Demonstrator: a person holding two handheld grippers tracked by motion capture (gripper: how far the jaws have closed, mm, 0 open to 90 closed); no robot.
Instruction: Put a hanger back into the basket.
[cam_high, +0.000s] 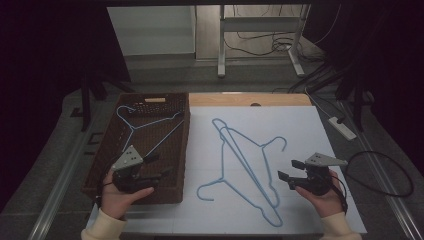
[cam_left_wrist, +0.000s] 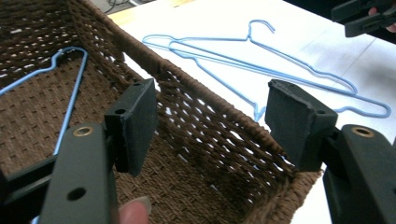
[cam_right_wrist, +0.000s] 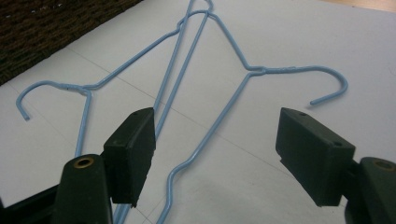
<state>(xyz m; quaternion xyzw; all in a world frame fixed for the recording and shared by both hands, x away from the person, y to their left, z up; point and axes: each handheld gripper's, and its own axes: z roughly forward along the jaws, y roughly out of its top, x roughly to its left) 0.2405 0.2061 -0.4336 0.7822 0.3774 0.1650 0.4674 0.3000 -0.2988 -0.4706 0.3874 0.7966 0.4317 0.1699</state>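
White tabletop (cam_high: 300, 130), dim room behind w/ cables + a table frame on the floor. Brown woven basket (cam_high: 177, 145) sits on the table's left side.

Hanger count: 3 blue wire hangers total. 1 in basket (cam_high: 145, 125), lying flat on the bottom, hook toward far-left corner. 2 on table, overlapped: one (cam_high: 230, 170) w/ hook at near-left, other (cam_high: 262, 150) w/ hook pointing right-ish. They cross along their long wires; both long axes run diagonal, far-left to near-right.

Grippers: 2, one per hand.
- left gripper (cam_high: 155, 167): jaws apart, nothing between them, hovering over near end of basket. In left gripper view the basket rim (cam_left_wrist: 196, 93) runs between the jaws, table hangers beyond it to the right.
- right gripper (cam_high: 290, 170): jaws apart, empty, low over table, just right of the hanger pair. Right gripper view: jaws aimed straight at the pair, wires (cam_right_wrist: 182, 70) running away from the camera, nearest wire bend betw. the jaws but not touching.

Key relation: table hangers lie left of right gripper, close by; left gripper is across the basket wall, farther off. So right hand is the nearer one for a pick. Judgement: next grab prob. the hooked-right hanger, approach from the right, clamp across a wire; crossed wires = risk of dragging both.
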